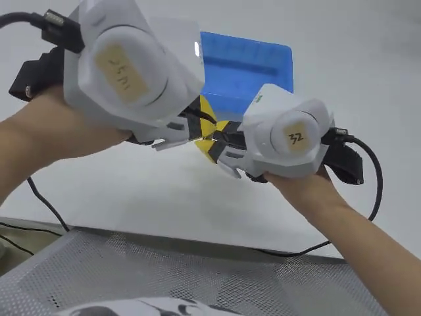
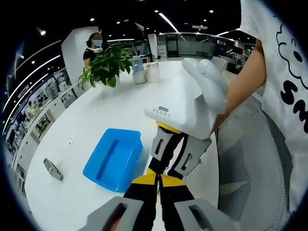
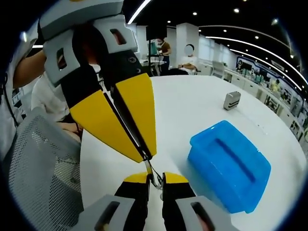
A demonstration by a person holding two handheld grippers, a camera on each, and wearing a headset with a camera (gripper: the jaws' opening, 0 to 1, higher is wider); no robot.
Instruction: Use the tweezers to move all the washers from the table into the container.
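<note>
Right gripper view shows the left gripper [image 3: 145,153] reaching in from the upper left, its two broad yellow jaws pressed together on the pair of thin metal tweezers [image 3: 154,174], whose dark shaft runs down the seam between them. The tweezers' bare end pokes out past those jaws into the narrow gap between the yellow-tipped jaws of the right gripper [image 3: 155,183]; I cannot tell whether these jaws press on it. Both grippers meet tip to tip above the white round table [image 3: 192,106]. On that table, to the right of the tips and apart from them, sits the blue rectangular plastic container [image 3: 228,163]. Farther back on the table stands a small grey metal object [image 3: 232,100], well apart from the container.
</note>
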